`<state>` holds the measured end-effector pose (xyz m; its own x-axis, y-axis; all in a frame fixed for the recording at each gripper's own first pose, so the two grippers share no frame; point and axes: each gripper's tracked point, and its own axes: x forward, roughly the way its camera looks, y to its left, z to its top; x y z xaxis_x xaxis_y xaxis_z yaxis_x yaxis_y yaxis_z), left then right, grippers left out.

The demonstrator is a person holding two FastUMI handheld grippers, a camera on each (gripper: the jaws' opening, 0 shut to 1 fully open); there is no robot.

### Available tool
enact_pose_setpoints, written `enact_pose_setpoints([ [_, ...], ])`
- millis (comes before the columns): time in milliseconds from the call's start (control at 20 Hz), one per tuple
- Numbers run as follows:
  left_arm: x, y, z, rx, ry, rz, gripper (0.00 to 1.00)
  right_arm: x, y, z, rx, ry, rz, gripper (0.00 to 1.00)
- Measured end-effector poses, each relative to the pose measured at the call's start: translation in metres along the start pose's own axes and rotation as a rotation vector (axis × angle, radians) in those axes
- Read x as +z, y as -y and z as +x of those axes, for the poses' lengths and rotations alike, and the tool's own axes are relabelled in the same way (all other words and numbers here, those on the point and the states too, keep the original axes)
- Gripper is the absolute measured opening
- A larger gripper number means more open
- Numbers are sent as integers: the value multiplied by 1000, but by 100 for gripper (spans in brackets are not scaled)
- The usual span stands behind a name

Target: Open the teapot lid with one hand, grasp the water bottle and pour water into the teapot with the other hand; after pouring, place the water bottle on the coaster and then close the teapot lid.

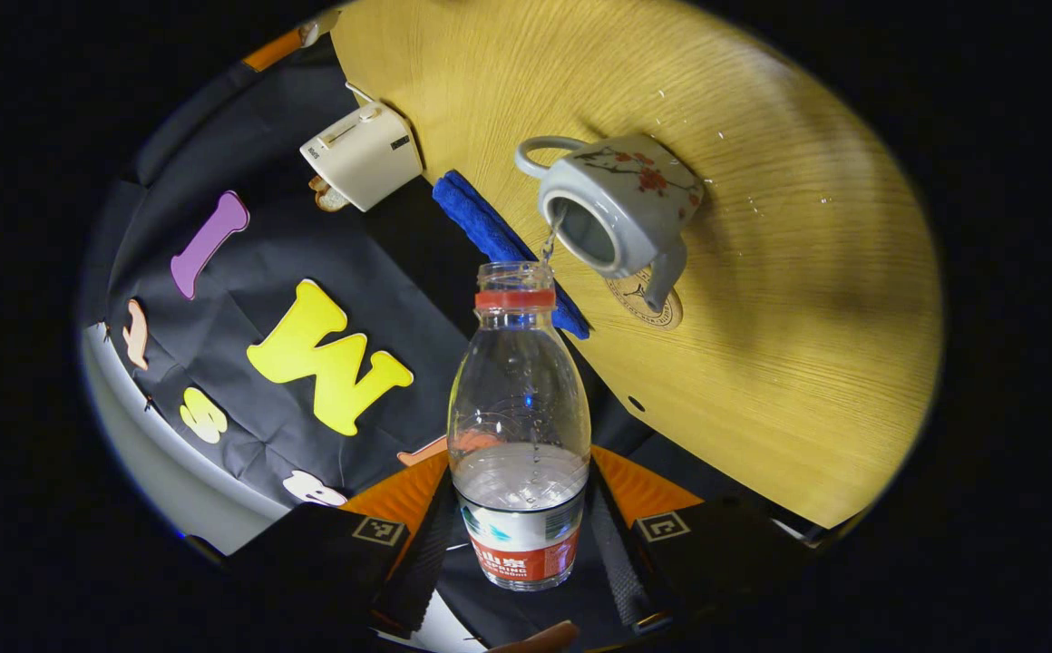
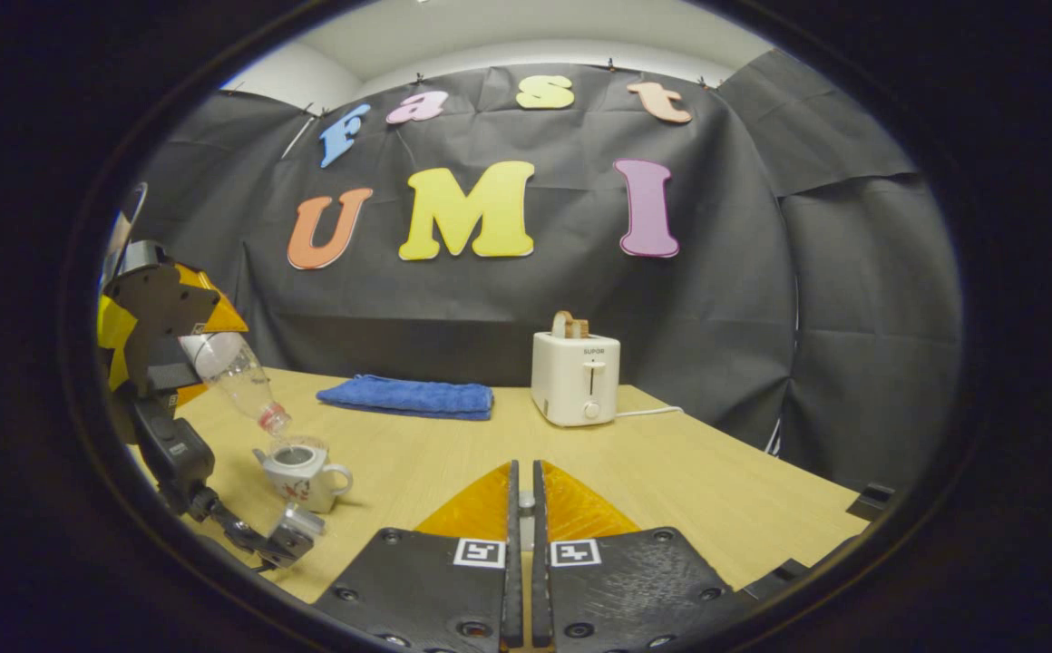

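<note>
My left gripper (image 1: 521,531) is shut on the clear water bottle (image 1: 519,426), which is tipped mouth-first toward the white flowered teapot (image 1: 621,199). A thin stream of water runs from the bottle mouth into the pot's open top. A round coaster (image 1: 651,304) lies on the table beside the pot's spout. In the right gripper view the tilted bottle (image 2: 234,374) hangs over the teapot (image 2: 304,472) at the far left. My right gripper (image 2: 522,497) is raised over the table with its fingers pressed together on a small pale piece, seemingly the lid's knob.
A folded blue towel (image 2: 408,397) lies at the back of the wooden table (image 2: 689,490), with a white toaster (image 2: 576,376) holding toast to its right. The table's right edge drops off near the booth wall.
</note>
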<state>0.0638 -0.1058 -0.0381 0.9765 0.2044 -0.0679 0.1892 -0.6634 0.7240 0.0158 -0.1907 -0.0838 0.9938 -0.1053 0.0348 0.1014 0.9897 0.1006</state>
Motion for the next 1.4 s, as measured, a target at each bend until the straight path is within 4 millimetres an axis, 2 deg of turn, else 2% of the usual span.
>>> enact_pose_setpoints([
  [450, -1, -3, -1, -5, -11, 22, 77, 4, 1, -2, 6, -1, 8, 4],
  [700, 1, 8, 6, -56, 24, -40, 77, -1, 1, 0, 11, -19, 20, 4],
  [850, 6, 27, 10, -144, 88, -269, 77, 2, 5, -1, 3, -12, 21, 4],
  [1150, 12, 35, 17, -226, 163, -786, 77, 3, 8, 0, -7, -4, 35, 4],
  [1400, 11, 16, 29, -189, 224, -1190, 77, -1, 0, 0, 2, -7, 33, 4],
])
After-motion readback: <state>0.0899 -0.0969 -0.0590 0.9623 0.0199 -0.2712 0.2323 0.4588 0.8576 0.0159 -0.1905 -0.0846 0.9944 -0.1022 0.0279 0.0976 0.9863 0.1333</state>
